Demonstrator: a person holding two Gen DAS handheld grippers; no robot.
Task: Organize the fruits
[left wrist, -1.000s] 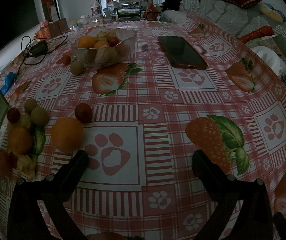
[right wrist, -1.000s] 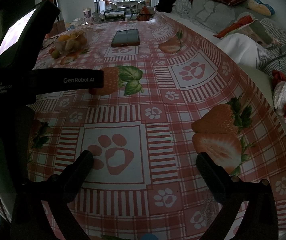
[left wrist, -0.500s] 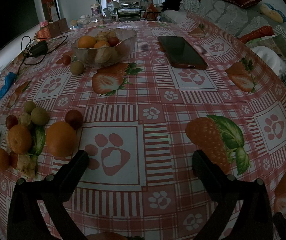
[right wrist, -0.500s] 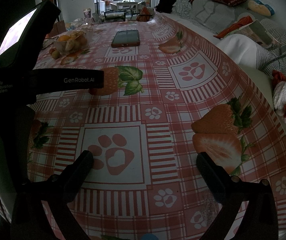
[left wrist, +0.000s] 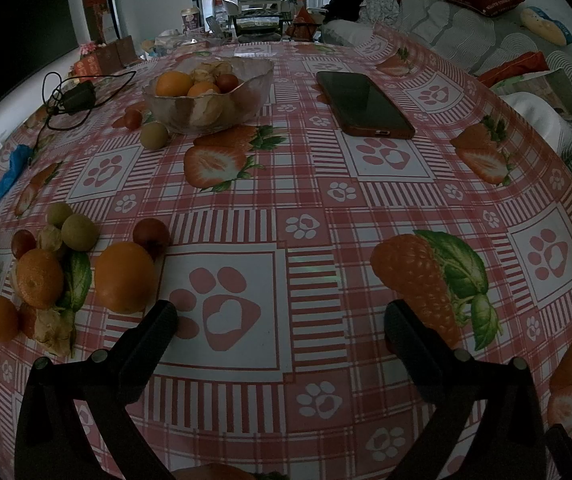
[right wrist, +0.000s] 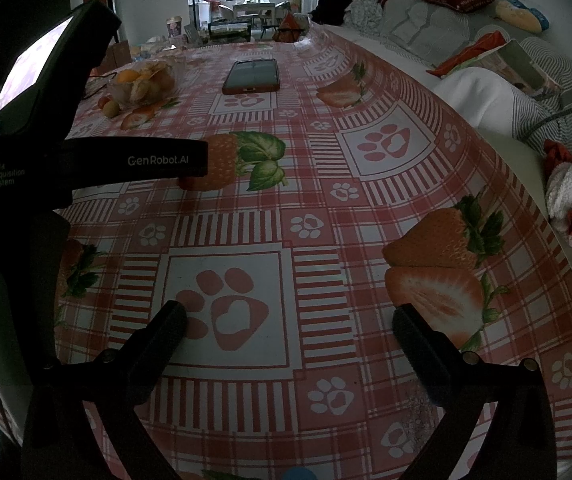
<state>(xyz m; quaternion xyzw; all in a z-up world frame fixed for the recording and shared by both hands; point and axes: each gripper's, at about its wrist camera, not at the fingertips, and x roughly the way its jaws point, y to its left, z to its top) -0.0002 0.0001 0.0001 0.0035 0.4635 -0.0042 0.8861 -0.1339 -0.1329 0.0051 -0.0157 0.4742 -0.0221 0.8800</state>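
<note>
A glass bowl [left wrist: 259,80] with oranges and husked fruits stands at the far left of the table; it also shows in the right wrist view [right wrist: 143,84]. Loose fruit lies near my left gripper [left wrist: 279,320]: a large orange [left wrist: 123,278], a mandarin [left wrist: 39,278], a red fruit [left wrist: 150,232], green fruits [left wrist: 79,232] and a husked fruit [left wrist: 53,330]. The left gripper is open and empty, its left finger just right of the large orange. My right gripper [right wrist: 288,324] is open and empty over a paw print.
A dark phone [left wrist: 364,104] lies right of the bowl. A charger with cable [left wrist: 77,96] and a blue object [left wrist: 11,172] sit at the far left. A green fruit [left wrist: 153,135] and a red one [left wrist: 131,119] lie beside the bowl. The left gripper's body [right wrist: 25,160] fills the right view's left side.
The left wrist view has shifted left, so the loose fruit cluster sits further right and fuller in frame. The right gripper has not visibly moved.
</note>
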